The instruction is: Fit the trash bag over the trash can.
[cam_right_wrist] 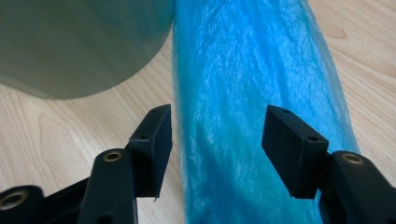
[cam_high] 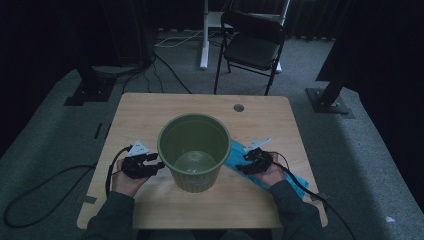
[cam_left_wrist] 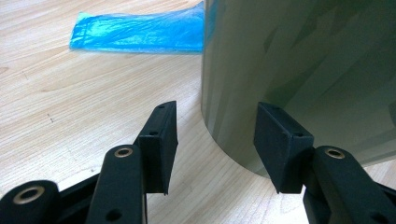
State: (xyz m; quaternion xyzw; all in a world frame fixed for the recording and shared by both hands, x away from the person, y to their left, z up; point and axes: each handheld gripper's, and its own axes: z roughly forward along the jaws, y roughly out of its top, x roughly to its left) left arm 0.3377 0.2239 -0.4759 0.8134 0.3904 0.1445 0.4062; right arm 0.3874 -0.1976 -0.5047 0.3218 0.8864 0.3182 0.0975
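Note:
A green plastic bin [cam_high: 194, 150] stands upright and empty in the middle of the wooden table [cam_high: 150, 107]. A flat, folded blue plastic bag [cam_high: 234, 156] lies on the table to the bin's right, one end against the bin's base. My left gripper [cam_high: 159, 165] sits low at the bin's left side; in the left gripper view it [cam_left_wrist: 215, 140] is open, with the bin wall [cam_left_wrist: 303, 70] just beyond its right jaw and the bag [cam_left_wrist: 140, 31] farther off. My right gripper [cam_high: 240, 162] hovers open [cam_right_wrist: 215, 140] over the bag [cam_right_wrist: 252, 93], jaws apart above it, bin [cam_right_wrist: 79, 42] at upper left.
A round cable hole [cam_high: 239, 107] is in the table's far side. A black folding chair [cam_high: 252, 42] stands beyond the table on grey carpet, with cables [cam_high: 165, 75] and stand bases [cam_high: 327, 102] around it. Bare tabletop lies behind and in front of the bin.

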